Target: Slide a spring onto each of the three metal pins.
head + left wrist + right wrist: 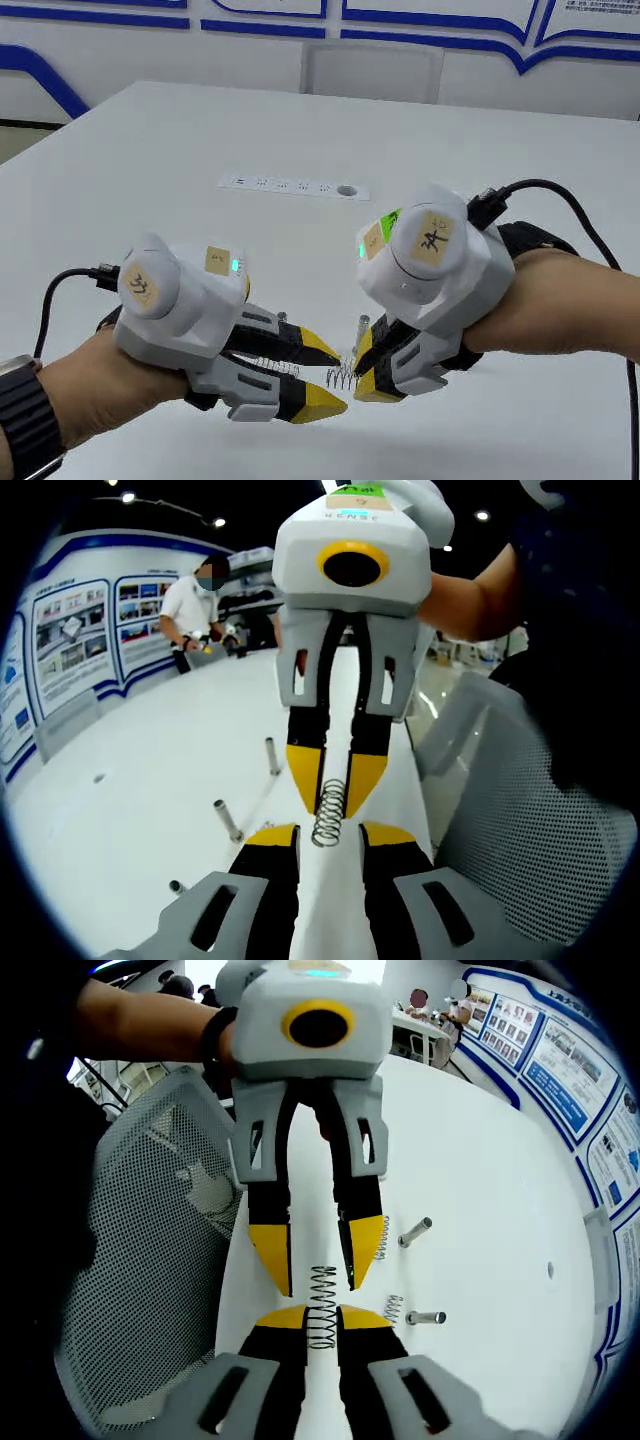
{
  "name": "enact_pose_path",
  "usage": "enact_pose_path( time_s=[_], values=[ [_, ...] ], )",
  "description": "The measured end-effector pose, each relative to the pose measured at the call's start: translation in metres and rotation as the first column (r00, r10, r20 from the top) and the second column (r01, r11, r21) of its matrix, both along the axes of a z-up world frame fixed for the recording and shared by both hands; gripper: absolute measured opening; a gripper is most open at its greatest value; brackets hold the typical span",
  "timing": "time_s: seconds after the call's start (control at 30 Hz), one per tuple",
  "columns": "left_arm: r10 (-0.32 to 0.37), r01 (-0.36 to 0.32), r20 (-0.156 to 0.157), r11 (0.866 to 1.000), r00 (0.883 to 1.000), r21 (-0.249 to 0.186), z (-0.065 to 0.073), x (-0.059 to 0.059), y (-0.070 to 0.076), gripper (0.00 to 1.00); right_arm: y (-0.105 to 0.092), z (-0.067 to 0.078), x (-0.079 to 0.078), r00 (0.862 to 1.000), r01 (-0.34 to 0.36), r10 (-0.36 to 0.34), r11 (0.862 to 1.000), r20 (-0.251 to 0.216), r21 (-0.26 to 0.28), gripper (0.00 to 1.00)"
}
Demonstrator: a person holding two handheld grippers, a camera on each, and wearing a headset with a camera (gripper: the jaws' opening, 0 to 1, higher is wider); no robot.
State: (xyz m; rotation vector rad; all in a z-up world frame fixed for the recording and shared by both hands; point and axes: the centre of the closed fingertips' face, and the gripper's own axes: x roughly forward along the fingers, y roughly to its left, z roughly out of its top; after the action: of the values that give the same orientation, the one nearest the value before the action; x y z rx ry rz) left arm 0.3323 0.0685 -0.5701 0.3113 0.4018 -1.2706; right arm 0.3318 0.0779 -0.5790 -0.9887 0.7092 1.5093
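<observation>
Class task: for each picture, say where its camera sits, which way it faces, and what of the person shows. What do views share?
Head view: on the headset, looking forward and down at the table; both forearms, left gripper and right gripper show.
Left gripper view: on the left gripper, looking along its jaws at the right gripper and right forearm.
Right gripper view: the reverse, facing the left gripper and left forearm.
Shared: the spring between the tips.

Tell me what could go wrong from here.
1. The right gripper pinches the spring near one end. It might bend or pop free if the open left gripper closes on the other end.
2. A loose spring lies beside a pin, close to the jaws. A careless sweep could likely scatter it.
</observation>
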Motion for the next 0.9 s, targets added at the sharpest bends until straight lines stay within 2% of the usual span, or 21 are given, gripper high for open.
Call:
enact_pose_path(
  time_s=[0.23,0.4,0.47,0.7,0.9],
  values=[
    [-0.018,0.018,-0.001,1.0,1.0,0.01,-0.004,-0.003,-0.003,0.13,0.0,-0.002,-0.006,1.0,-0.024,0.024,1.0,-0.002,-0.01,0.12],
    [-0.03,0.03,0.002,0.999,1.0,0.02,-0.006,-0.005,-0.004,0.12,0.0,-0.003,-0.008,0.999,-0.034,0.034,0.999,0.004,-0.015,0.12],
    [-0.041,0.041,0.015,0.999,0.999,0.021,-0.005,-0.006,-0.005,0.11,-0.001,-0.003,-0.008,0.999,-0.038,0.039,0.999,0.005,-0.017,0.12],
    [-0.05,0.05,0.017,0.999,0.999,0.007,-0.005,-0.008,-0.005,0.1,-0.002,-0.004,-0.011,0.999,-0.038,0.038,0.999,-0.006,-0.01,0.12],
    [-0.053,0.054,0.024,0.998,0.998,-0.013,0.002,-0.01,-0.007,0.1,-0.008,-0.011,-0.009,1.0,-0.026,0.026,0.999,-0.011,-0.019,0.15]
  ],
)
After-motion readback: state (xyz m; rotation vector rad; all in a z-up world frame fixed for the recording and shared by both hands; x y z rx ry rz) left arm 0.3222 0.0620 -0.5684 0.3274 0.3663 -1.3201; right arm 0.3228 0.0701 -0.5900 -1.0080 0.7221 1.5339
